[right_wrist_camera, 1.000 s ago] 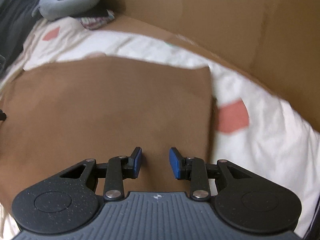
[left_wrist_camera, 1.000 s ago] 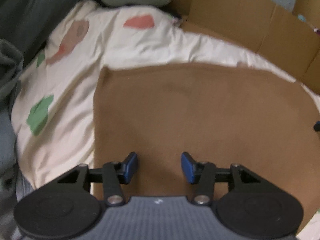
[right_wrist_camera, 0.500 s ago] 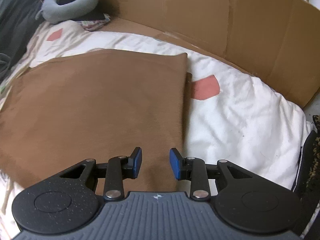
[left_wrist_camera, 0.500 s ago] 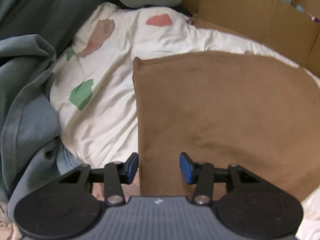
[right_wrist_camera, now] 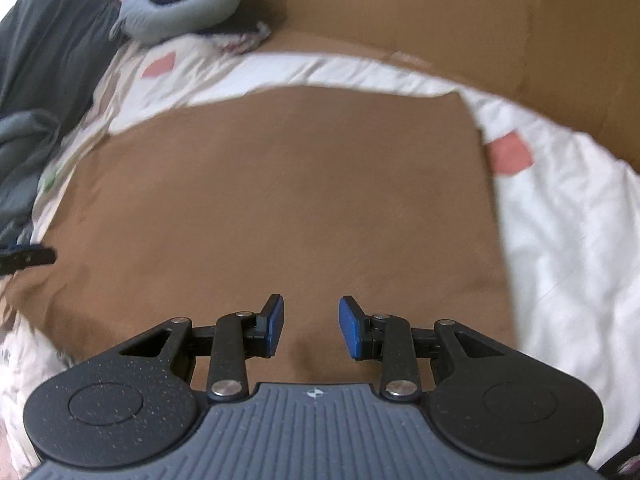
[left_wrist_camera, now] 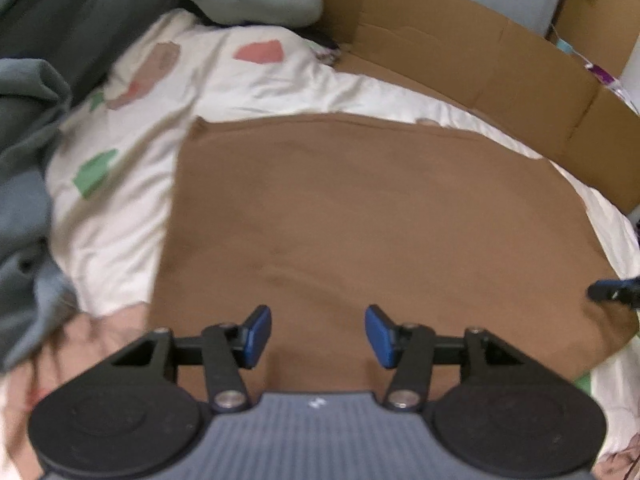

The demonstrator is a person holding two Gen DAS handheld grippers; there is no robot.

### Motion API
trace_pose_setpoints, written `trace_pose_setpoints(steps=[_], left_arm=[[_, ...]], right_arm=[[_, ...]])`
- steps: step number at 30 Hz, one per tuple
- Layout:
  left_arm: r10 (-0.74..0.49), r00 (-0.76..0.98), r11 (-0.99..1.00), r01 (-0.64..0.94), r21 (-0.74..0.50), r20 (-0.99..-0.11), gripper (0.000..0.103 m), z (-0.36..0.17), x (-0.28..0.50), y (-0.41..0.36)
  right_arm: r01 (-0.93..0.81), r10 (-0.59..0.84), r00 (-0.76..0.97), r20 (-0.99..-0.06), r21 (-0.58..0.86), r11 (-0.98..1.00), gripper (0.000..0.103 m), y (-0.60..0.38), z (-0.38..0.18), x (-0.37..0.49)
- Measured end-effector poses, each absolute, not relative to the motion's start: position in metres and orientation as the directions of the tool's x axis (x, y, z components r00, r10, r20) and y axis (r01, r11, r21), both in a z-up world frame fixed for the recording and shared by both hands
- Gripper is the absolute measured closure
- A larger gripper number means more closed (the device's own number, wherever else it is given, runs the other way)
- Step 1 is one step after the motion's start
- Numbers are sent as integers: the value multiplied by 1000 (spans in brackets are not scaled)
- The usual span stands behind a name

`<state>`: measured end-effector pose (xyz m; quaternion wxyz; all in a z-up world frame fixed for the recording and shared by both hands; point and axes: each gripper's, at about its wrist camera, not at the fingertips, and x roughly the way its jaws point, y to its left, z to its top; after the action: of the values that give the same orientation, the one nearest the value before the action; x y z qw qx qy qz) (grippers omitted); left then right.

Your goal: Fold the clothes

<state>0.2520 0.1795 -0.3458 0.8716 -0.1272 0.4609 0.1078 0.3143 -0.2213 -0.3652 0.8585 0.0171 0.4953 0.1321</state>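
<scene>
White bedding (left_wrist_camera: 120, 220) printed with red and green patches is seen across both views, and on it a brown cloth (left_wrist_camera: 360, 208) is laid flat, filling the middle of each frame. Over its near edge the left gripper (left_wrist_camera: 318, 336) is held with jaws spread wide — nothing between the blue pads. The right gripper (right_wrist_camera: 311, 326) is likewise held over the cloth, jaws parted and empty. Cardboard walls (right_wrist_camera: 440, 20) are seen along the top and right; a grey neck pillow (right_wrist_camera: 176, 12) and dark clothing (left_wrist_camera: 28, 120) lie upper left.
</scene>
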Motion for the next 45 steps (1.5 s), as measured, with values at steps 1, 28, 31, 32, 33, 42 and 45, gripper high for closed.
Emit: trace_pose_setpoints(steps=[1, 28, 31, 32, 33, 42, 45], left_arm=[[61, 551, 952, -281, -116, -832, 42, -348, 252, 173], [211, 440, 912, -410, 14, -873, 51, -371, 146, 214], [221, 430, 897, -441, 10, -875, 54, -367, 139, 223], [231, 436, 893, -449, 12, -870, 54, -362, 137, 225], [242, 444, 890, -456, 15, -863, 54, -358, 136, 227], [207, 555, 909, -413, -51, -806, 54, -331, 173, 208], [159, 579, 927, -367, -82, -799, 54, -332, 194, 189]], right_arm=[[-215, 239, 466, -852, 153, 965, 65, -216, -368, 311], [-62, 81, 471, -878, 58, 996, 60, -285, -380, 237], [-38, 64, 464, -883, 52, 998, 60, -289, -380, 234], [-41, 68, 467, -882, 55, 998, 60, -289, -379, 232], [-50, 77, 473, -878, 60, 997, 60, -288, -376, 231], [-147, 149, 531, -834, 83, 986, 61, -256, -353, 246], [-155, 173, 532, -829, 105, 982, 61, -242, -353, 253]])
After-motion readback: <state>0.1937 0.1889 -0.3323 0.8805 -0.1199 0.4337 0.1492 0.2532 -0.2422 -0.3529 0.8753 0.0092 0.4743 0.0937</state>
